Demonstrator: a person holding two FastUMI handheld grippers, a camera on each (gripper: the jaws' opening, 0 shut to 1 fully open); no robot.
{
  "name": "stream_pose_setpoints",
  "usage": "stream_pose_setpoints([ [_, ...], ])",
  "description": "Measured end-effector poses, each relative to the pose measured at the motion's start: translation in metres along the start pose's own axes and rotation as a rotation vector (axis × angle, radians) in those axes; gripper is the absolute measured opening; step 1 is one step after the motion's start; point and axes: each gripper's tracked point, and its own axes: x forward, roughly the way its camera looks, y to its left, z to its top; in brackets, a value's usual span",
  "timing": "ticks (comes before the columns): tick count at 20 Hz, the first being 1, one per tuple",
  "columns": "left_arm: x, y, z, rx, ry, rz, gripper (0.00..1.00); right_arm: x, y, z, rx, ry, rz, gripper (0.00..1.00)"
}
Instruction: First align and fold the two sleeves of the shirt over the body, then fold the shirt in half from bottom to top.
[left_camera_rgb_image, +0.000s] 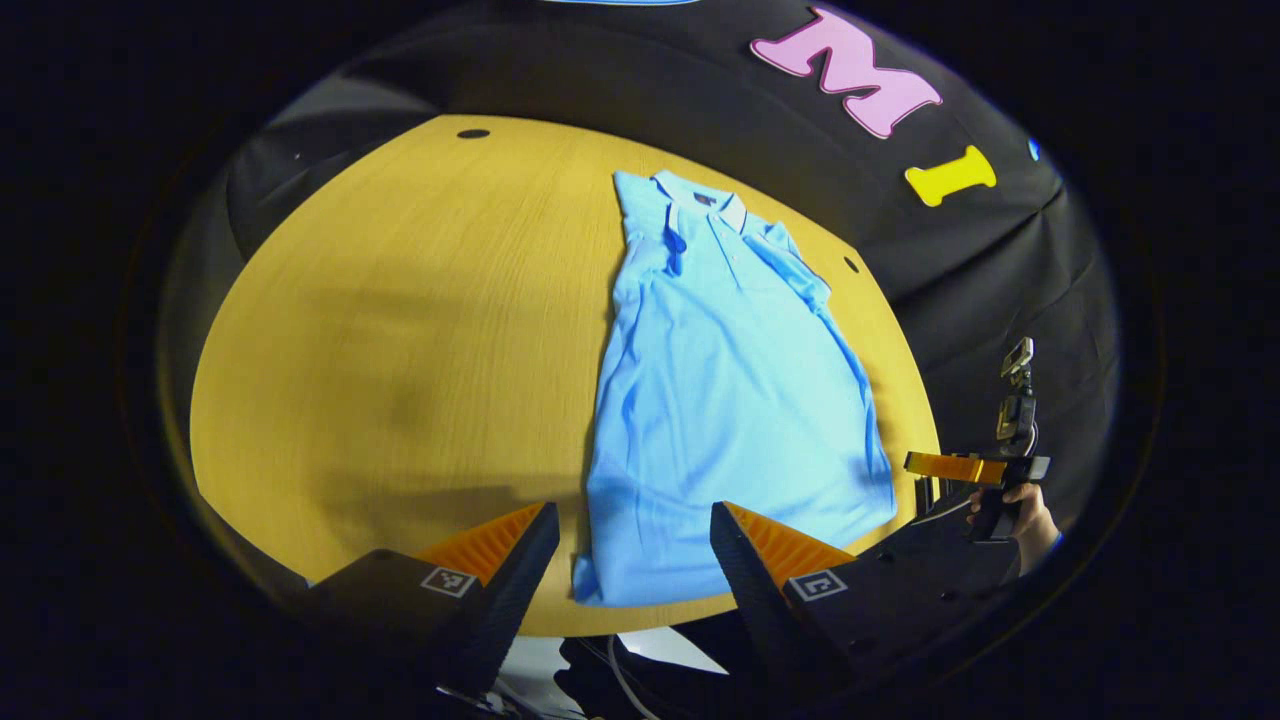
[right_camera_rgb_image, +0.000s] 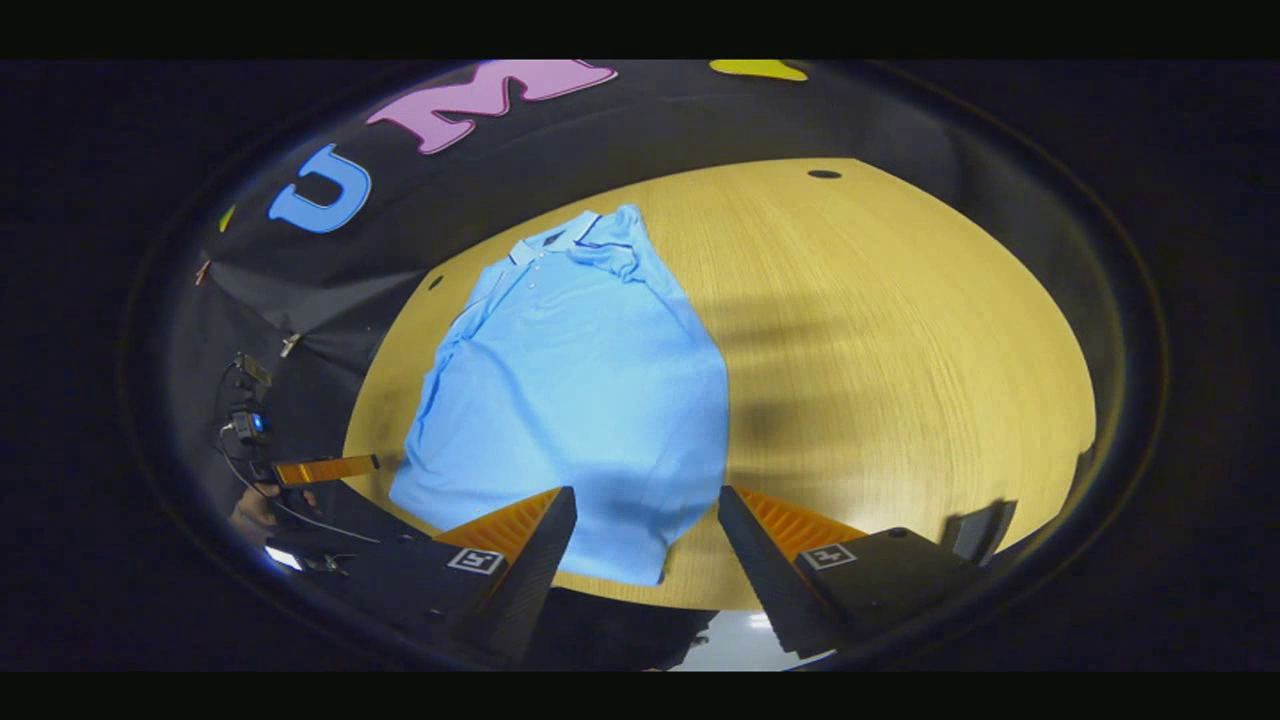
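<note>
A light blue polo shirt (left_camera_rgb_image: 730, 390) lies flat on the yellow wooden table (left_camera_rgb_image: 400, 330), collar at the far side, both sleeves folded in over the body. My left gripper (left_camera_rgb_image: 635, 520) hovers open above the shirt's near hem with nothing between its fingers. In the right gripper view the same shirt (right_camera_rgb_image: 580, 390) lies lengthwise, hem nearest. My right gripper (right_camera_rgb_image: 648, 505) hangs open over the hem's near corner, holding nothing. The right gripper, held by a hand (left_camera_rgb_image: 1030, 520), also appears at the right edge of the left gripper view; the left gripper (right_camera_rgb_image: 320, 468) appears at the left of the right gripper view.
Black cloth walls surround the table on the far sides. Small dark holes (left_camera_rgb_image: 473, 133) mark the tabletop near its far corners. Bare wood spreads wide to the left of the shirt in the left gripper view. The table's front edge (left_camera_rgb_image: 640, 620) runs just under the hem.
</note>
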Motion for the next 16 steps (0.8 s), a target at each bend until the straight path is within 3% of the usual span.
stream_pose_setpoints([
  [5,0.014,-0.001,-0.030,0.035,0.084,0.003,0.97,0.010,-0.005,-0.038,0.067,0.065,-0.003,0.92],
  [8,0.014,-0.004,-0.036,0.066,0.097,-0.003,0.98,0.013,0.002,-0.034,0.116,0.047,0.022,0.84],
  [10,0.020,-0.001,-0.034,0.098,0.096,0.026,0.97,0.018,0.005,-0.033,0.146,0.051,0.018,0.88],
  [11,0.025,0.000,-0.031,0.111,0.089,0.044,0.95,0.020,0.007,-0.032,0.159,0.054,0.018,0.88],
  [12,0.027,-0.003,-0.029,0.121,0.078,0.044,0.83,0.022,0.010,-0.032,0.173,0.053,0.022,0.88],
  [14,0.030,-0.014,-0.030,0.142,0.071,0.026,0.76,0.028,0.014,-0.037,0.181,0.066,0.020,0.82],
  [15,0.033,-0.017,-0.032,0.156,0.072,0.019,0.75,0.032,0.016,-0.040,0.190,0.067,0.031,0.74],
  [16,0.035,-0.020,-0.033,0.169,0.076,0.017,0.71,0.034,0.021,-0.042,0.220,0.067,0.051,0.48],
])
